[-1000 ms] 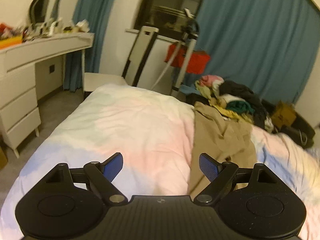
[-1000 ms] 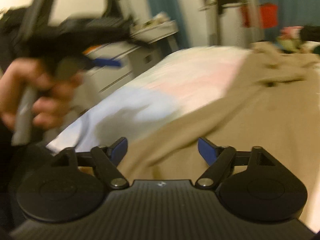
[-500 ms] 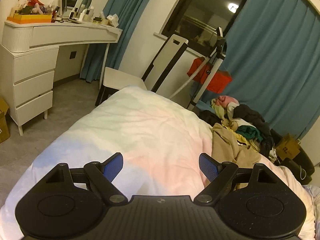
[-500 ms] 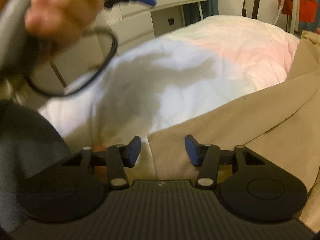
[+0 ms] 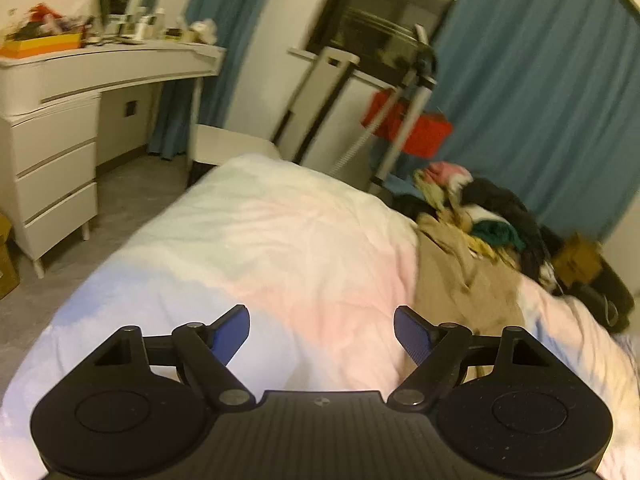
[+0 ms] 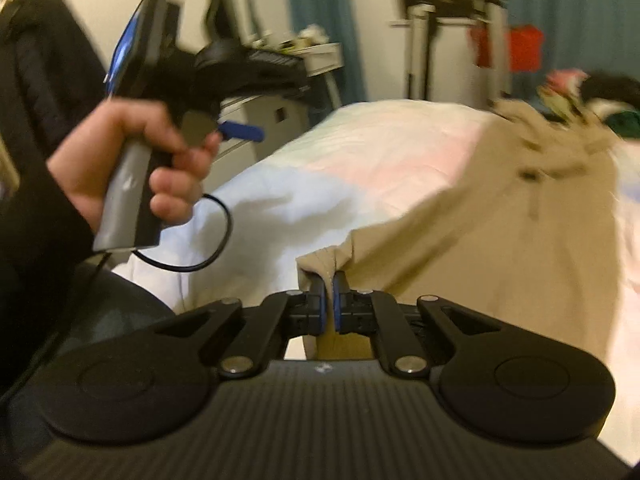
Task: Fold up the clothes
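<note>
The right gripper [image 6: 328, 300] is pinched tight on the near edge of the tan garment [image 6: 500, 216], its blue pads pressed together with a fold of cloth bunched between them. From that pinch the garment stretches away across the bed [image 6: 360, 152], over the pastel pink, white and blue duvet, toward the pile of clothes [image 5: 480, 216] heaped at the far right corner. The left gripper [image 5: 322, 334] hangs above the near end of the bed with its fingers spread wide and nothing between them; the person's hand [image 6: 132, 160] wraps its grey handle, up in the air to the left of the garment. Beyond the bed stand a white dresser [image 5: 52, 152] and blue curtains [image 5: 540, 92].
</note>
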Action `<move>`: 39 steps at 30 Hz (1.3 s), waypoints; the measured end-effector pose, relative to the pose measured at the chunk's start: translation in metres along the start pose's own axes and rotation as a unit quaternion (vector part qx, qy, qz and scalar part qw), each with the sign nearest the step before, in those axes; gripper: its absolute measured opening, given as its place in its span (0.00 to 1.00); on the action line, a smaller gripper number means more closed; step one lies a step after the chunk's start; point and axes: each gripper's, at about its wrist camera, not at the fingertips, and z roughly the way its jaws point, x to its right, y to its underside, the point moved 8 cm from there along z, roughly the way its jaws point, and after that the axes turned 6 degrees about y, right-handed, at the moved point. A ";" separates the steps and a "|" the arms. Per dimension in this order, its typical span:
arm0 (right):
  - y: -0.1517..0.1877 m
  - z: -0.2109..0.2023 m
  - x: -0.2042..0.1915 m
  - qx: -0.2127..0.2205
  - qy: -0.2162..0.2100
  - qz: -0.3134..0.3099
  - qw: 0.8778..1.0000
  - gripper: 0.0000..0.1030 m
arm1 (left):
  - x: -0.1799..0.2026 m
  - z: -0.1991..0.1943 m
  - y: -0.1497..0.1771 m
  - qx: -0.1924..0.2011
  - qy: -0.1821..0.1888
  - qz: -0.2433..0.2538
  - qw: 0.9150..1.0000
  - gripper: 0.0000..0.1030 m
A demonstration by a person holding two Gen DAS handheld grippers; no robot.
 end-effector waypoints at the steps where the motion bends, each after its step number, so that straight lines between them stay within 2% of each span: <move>1: 0.005 -0.009 0.009 -0.003 0.004 0.018 1.000 0.07 | 0.008 0.000 0.005 -0.006 0.010 0.013 1.000 0.79; 5: 0.036 -0.022 0.037 -0.052 0.011 0.063 0.997 0.07 | 0.044 0.003 0.031 -0.037 0.046 0.066 0.996 0.79; 8: 0.054 -0.032 0.052 -0.090 0.000 0.080 0.993 0.09 | 0.071 0.007 0.057 -0.067 0.073 0.112 0.989 0.79; 11: 0.053 -0.044 0.072 -0.095 -0.010 0.129 0.987 0.11 | 0.095 0.009 0.084 -0.093 0.093 0.152 0.980 0.77; 13: 0.047 -0.050 0.090 -0.085 -0.010 0.174 0.981 0.22 | 0.108 0.009 0.101 -0.106 0.107 0.171 0.974 0.75; 15: 0.035 -0.054 0.107 -0.061 0.001 0.213 0.975 0.68 | 0.119 0.011 0.117 -0.123 0.123 0.184 0.967 0.72; 17: 0.020 -0.051 0.124 -0.041 0.023 0.233 0.971 0.75 | 0.130 0.013 0.133 -0.141 0.138 0.195 0.961 0.67; 19: 0.006 -0.045 0.143 -0.026 0.050 0.246 0.968 0.75 | 0.140 0.018 0.149 -0.161 0.148 0.207 0.953 0.61; 24: -0.026 -0.003 0.187 -0.008 0.079 0.296 0.952 0.74 | 0.157 0.029 0.178 -0.184 0.161 0.236 0.941 0.49; 27: -0.022 0.013 0.201 0.005 0.095 0.307 0.947 0.74 | 0.163 0.038 0.188 -0.191 0.163 0.254 0.934 0.43; 28: -0.018 0.013 0.206 0.011 0.099 0.307 0.947 0.74 | 0.165 0.039 0.189 -0.188 0.160 0.264 0.932 0.40; 31: 0.003 0.016 0.218 0.005 0.110 0.313 0.943 0.74 | 0.168 0.041 0.195 -0.178 0.152 0.294 0.927 0.13; 35: 0.024 0.015 0.233 -0.010 0.121 0.336 0.934 0.75 | 0.174 0.039 0.199 -0.159 0.149 0.328 0.919 0.03; 37: 0.027 0.014 0.236 -0.011 0.118 0.348 0.930 0.75 | 0.175 0.028 0.190 -0.138 0.161 0.327 0.921 0.01; 39: 0.027 0.016 0.235 -0.011 0.114 0.346 0.931 0.75 | 0.175 0.020 0.183 -0.123 0.171 0.321 0.923 0.01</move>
